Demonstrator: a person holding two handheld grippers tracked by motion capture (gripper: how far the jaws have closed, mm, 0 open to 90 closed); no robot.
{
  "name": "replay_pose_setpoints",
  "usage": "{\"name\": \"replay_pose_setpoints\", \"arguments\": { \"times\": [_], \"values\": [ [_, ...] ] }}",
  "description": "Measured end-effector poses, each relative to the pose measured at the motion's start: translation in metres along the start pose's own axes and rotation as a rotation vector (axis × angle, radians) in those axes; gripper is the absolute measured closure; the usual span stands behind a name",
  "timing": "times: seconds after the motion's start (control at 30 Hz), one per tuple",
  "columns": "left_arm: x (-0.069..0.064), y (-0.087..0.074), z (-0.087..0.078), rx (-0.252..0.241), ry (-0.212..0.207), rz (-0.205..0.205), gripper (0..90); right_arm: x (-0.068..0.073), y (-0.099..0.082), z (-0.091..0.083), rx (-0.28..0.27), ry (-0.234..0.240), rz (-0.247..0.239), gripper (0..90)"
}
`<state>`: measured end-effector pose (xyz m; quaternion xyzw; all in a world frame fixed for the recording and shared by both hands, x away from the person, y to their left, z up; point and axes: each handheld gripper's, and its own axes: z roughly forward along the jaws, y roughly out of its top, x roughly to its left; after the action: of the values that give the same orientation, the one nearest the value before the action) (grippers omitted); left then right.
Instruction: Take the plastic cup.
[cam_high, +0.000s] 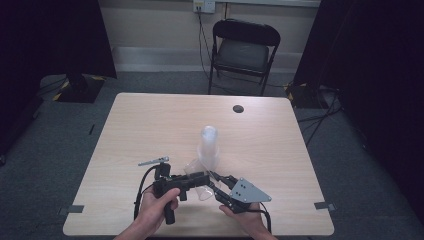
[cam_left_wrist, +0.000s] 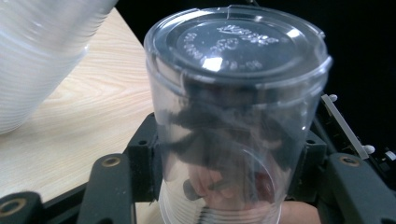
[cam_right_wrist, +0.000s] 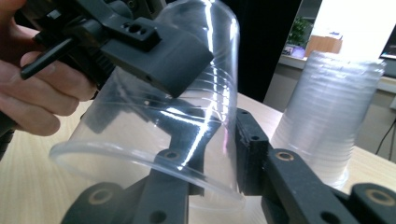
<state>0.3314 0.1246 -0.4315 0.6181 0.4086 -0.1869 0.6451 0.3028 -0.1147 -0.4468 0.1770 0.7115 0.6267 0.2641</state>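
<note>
While clenched across the waist of the clear cup, left gripper keeping it off the table near the near edge, between both hands. Long axis tilted, open mouth toward the near right, base turned away. Right gripper nearer that mouth, set astride the rim: 1 jaw seen through the plastic, seemingly inside, the other outside the wall; cannot tell whether clamped or loose. Any pull best taken along the axis, out through the mouth. Farther off, mid-table, 1 upright stack of cups, apart from both tools.
</note>
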Motion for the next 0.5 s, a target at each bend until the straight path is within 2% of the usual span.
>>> {"name": "replay_pose_setpoints", "arguments": {
  "times": [0.2, 0.27, 0.37, 0.5],
  "values": [
    [-0.0009, -0.0019, 0.0027, 0.004, -0.002, 0.021, 35.9, 0.0000, 0.0007, -0.0015, -0.009, -0.018, -0.014, 82.8],
    [-0.0012, -0.0015, 0.0031, 0.012, 0.026, 0.047, 30.8, -0.0009, -0.0004, -0.0019, -0.011, -0.022, -0.013, 85.4],
    [-0.0008, -0.0006, 0.0019, 0.007, 0.028, 0.062, 27.1, -0.0017, -0.0010, -0.0021, -0.011, -0.022, -0.015, 87.4],
    [-0.0021, 0.0011, 0.0011, 0.000, 0.048, 0.103, 22.4, -0.0014, -0.0006, -0.0022, -0.004, -0.025, -0.012, 89.2]
  ]
}}
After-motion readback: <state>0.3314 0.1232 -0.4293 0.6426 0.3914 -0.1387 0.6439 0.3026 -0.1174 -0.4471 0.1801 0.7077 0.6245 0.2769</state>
